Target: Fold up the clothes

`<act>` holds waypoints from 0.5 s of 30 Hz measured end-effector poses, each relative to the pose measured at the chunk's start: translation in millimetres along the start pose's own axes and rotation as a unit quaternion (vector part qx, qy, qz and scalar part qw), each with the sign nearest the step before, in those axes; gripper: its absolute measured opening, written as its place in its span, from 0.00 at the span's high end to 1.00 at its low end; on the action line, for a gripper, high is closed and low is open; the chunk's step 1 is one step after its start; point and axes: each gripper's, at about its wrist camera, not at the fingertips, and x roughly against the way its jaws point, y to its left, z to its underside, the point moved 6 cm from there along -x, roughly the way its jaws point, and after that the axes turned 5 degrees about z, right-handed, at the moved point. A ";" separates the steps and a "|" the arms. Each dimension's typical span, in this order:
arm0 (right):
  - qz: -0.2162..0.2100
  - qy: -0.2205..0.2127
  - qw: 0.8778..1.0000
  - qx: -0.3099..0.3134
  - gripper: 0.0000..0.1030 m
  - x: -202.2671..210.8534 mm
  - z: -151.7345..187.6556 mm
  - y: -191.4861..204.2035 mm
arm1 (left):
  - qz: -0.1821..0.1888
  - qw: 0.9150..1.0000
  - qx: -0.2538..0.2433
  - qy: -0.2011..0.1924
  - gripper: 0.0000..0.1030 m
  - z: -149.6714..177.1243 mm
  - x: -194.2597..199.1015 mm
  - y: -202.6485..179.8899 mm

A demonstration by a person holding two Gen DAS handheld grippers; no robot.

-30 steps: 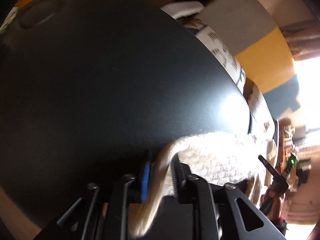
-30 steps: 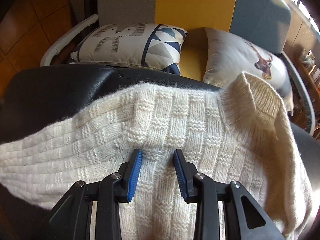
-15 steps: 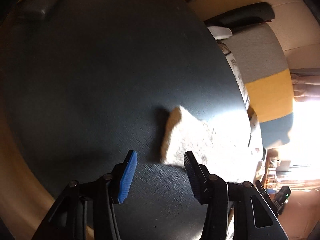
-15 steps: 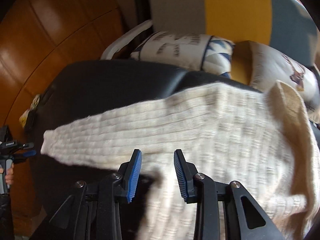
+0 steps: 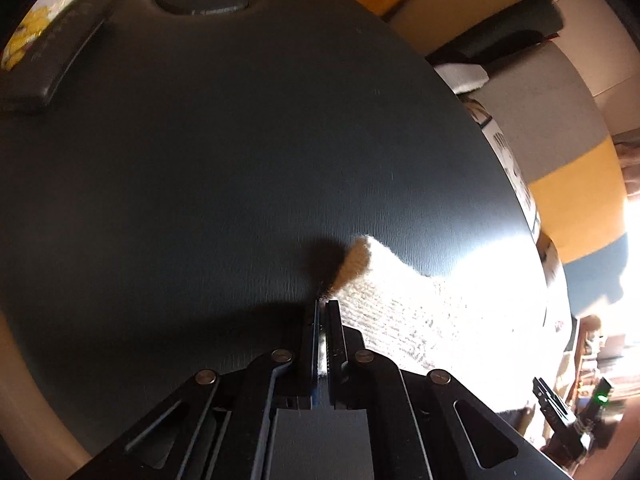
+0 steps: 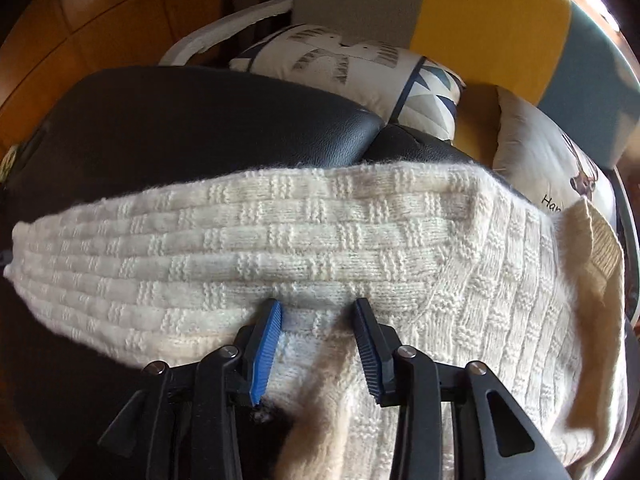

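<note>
The sweater (image 6: 320, 248) is spread over the black worktop (image 5: 200, 160). The left gripper (image 5: 323, 308) jaws are pressed together beside its cuff, nothing visibly held. The right gripper (image 6: 316, 320) jaws are parted wide over the knit.

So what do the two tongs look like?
Both look alike. The left tongs and the right tongs have black frames made of flat bars joined by round silver rivets, with slot-shaped cut-outs at the sides. On each, one finger has a bright blue ribbed pad and the other a dark ribbed pad. No cables, markings or sleeves show.

Black leather surface (image 5: 240, 160) carries a cream knit sweater (image 6: 320, 240).
</note>
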 end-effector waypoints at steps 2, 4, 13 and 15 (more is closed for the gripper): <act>-0.006 -0.003 1.000 -0.011 0.61 1.5 -2.1 0.9 | 0.000 1.000 0.007 0.004 0.97 -3.7 -1.1 -2.0; -0.043 -0.005 0.999 -0.029 0.61 10.1 -0.2 -2.5 | 0.014 1.000 0.023 0.004 0.97 -8.9 4.9 -4.9; -0.157 -0.064 0.976 -0.135 0.62 108.3 98.9 -96.3 | 0.093 0.995 -0.031 -0.027 0.82 41.5 74.6 -33.5; -0.145 -0.066 0.974 -0.161 0.62 124.2 138.2 -127.2 | 0.123 0.989 -0.076 0.011 0.79 86.1 74.3 -59.6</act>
